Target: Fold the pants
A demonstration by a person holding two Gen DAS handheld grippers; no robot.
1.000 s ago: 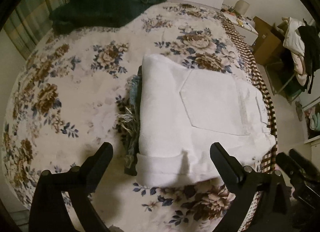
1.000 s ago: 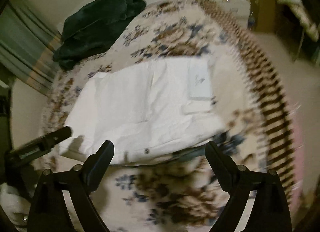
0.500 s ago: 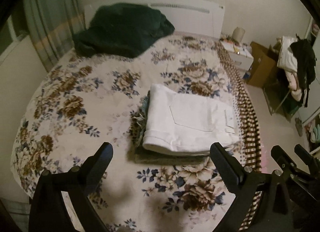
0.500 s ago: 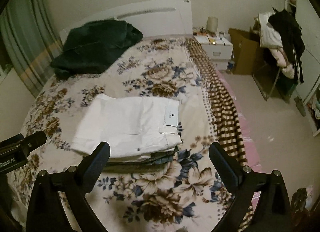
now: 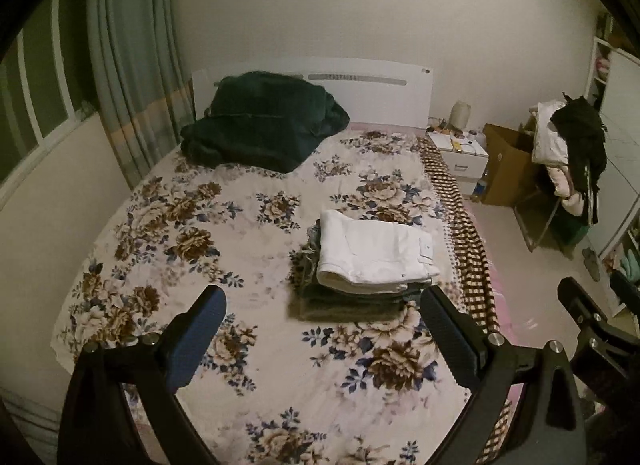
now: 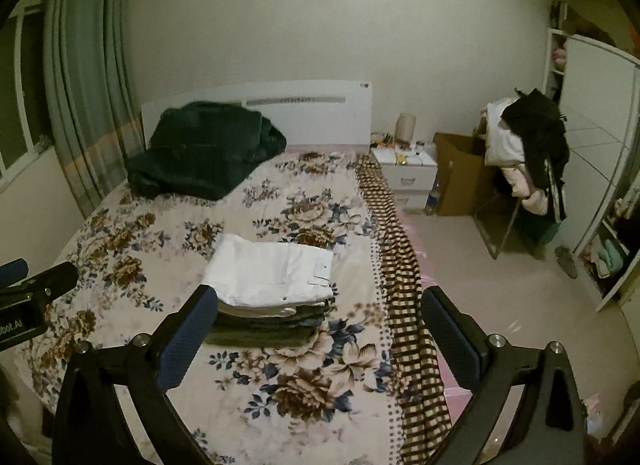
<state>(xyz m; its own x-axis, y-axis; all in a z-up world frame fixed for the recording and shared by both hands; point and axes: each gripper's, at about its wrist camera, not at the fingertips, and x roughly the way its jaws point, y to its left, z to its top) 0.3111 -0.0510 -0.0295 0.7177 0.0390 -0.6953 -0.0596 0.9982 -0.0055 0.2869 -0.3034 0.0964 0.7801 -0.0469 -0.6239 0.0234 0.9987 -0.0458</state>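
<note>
Two grippers are high above the bed, both with nothing between the fingers; the left gripper (image 5: 322,329) has its fingers (image 5: 196,333) spread wide, and the right gripper (image 6: 318,329) has its fingers (image 6: 188,335) at their widest, with empty air between them; the tip of the right gripper shows at the right edge of the left view, the left one at the left edge of the right view; the pants (image 5: 372,257), white and folded into a rectangle, lie on top of a pile (image 5: 348,305) of darker folded clothes; this pile sits on the bed (image 5: 224,233), on the flowered cover, near the checked edge (image 5: 468,249); a dark green blanket (image 5: 260,121) is heaped near the headboard (image 5: 372,95); beside the bed stand a nightstand (image 5: 460,153), a box (image 5: 506,163) and a chair (image 5: 564,169) loaded with clothes.
</note>
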